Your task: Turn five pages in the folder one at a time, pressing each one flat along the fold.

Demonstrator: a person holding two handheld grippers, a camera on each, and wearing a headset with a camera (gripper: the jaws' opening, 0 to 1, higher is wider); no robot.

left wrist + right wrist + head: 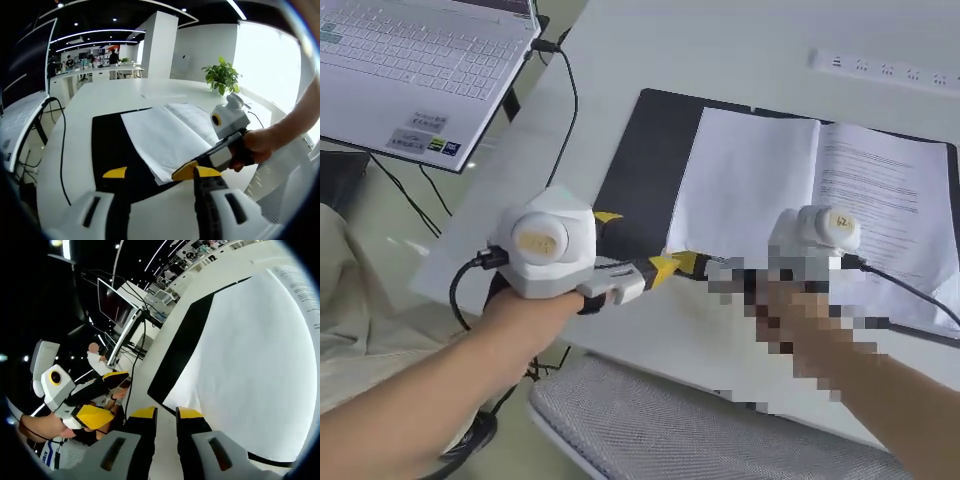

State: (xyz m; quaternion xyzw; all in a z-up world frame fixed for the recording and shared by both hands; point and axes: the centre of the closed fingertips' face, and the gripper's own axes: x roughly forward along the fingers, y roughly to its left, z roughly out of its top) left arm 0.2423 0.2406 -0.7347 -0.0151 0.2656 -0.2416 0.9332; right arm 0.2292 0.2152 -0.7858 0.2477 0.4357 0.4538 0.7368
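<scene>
Left hand-held gripper point(160, 172): we logged its jaws spread wide and holding nothing. One yellow tip sat over bare black cover. The other sat at the near corner of the blank page, just beside the tips of the other tool.

Right hand-held gripper point(166, 414): we logged its jaws drawn close, with a narrow dark gap between them, set at that same near corner. We could not tell whether the paper was caught between them.

Folder point(640, 170): black, and we found it lying open and flat on the white worktop point(720, 50), close to the near edge.

Blank page point(745, 180): white and unprinted, we noted it left of the fold, with a strip of black cover showing to its left.

Printed page point(885, 200): we noted it right of the fold, carrying lines of small text we could not read.

Power strip point(885, 72): white, and we recorded it on the worktop beyond the folder, apart from it.

Laptop point(410, 60): open, on a neighbouring surface to the far left, and we saw a black cable point(570, 95) running down from its corner.

Potted plant point(222, 77): green, and we listed it at the far end of the worktop.
</scene>
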